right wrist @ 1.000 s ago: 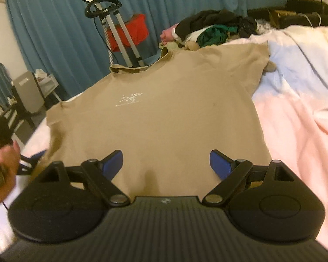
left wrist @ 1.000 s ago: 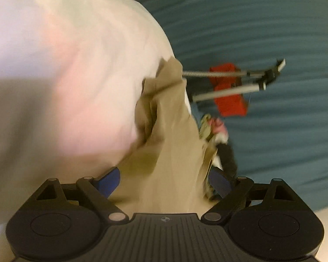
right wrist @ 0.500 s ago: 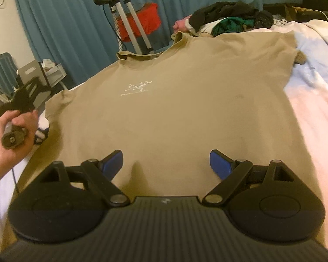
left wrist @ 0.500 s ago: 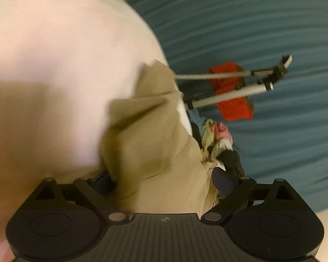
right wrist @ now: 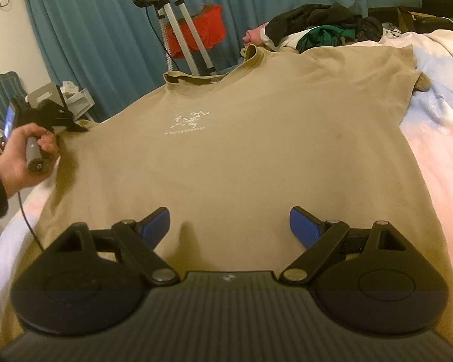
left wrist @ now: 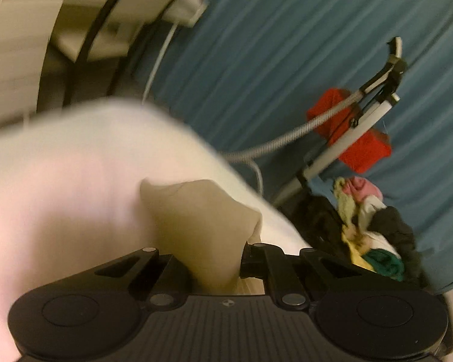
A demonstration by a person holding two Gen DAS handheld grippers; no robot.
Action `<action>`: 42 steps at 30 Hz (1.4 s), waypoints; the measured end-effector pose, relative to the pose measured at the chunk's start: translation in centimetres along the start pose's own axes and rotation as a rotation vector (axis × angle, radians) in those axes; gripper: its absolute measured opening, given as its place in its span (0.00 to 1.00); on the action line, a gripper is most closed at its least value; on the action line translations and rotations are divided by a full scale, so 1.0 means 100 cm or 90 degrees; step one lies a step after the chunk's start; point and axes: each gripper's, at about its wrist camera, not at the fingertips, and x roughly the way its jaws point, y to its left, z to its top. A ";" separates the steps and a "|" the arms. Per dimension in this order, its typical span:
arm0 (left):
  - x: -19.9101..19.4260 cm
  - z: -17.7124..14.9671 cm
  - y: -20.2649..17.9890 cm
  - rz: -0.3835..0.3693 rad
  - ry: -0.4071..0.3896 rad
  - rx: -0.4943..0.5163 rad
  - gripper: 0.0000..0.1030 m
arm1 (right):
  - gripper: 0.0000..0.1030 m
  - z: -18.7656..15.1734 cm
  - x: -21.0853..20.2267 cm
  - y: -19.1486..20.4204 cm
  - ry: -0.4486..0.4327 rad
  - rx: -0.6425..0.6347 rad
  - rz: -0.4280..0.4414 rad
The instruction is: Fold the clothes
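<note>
A tan T-shirt [right wrist: 241, 138] lies face up and spread flat on a bed covered by a pale pink-white blanket [right wrist: 438, 138], its collar at the far edge and its hem at the near edge, so its long axis runs near to far, straight away from the right gripper [right wrist: 229, 226].

The left gripper [left wrist: 214, 259] is closing, and tan cloth is pinched between its jaws – a bunched peak of the shirt's left sleeve [left wrist: 196, 211] stands up just ahead of it in its own blurred view. From the right wrist view the person's left hand [right wrist: 27, 154] holds that tool at the shirt's left shoulder, at the left edge of the bed.

The right gripper has its 2 blue pads [right wrist: 302, 226] spread wide with nothing between them; it hovers over the hem, near the middle of the shirt's width. Whether it touches the fabric cannot be told.

The left hand already has its sleeve, so the likely fold carries that sleeve rightward across the chest print [right wrist: 190, 120]. The right sleeve [right wrist: 419, 81] lies far and to the right – well apart from the right gripper, which is nearer the hem than either sleeve.

A heap of other clothes [right wrist: 323, 27] sits at the far end of the bed, before a blue curtain [right wrist: 105, 15].
</note>
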 end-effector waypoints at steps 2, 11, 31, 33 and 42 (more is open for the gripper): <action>-0.002 0.009 -0.005 0.022 -0.012 0.043 0.18 | 0.85 0.000 0.000 -0.002 -0.001 0.001 0.000; -0.029 0.000 -0.014 0.118 -0.075 0.160 0.78 | 0.85 0.005 -0.004 -0.001 -0.018 -0.010 -0.001; -0.289 -0.280 -0.095 -0.104 -0.035 0.474 0.99 | 0.85 0.025 -0.064 -0.025 -0.124 -0.006 -0.062; -0.298 -0.298 -0.091 -0.112 -0.039 0.475 0.99 | 0.85 0.027 -0.063 -0.041 -0.118 0.045 -0.065; -0.286 -0.309 -0.069 -0.101 -0.004 0.441 0.99 | 0.85 0.037 -0.021 -0.127 -0.130 0.211 -0.037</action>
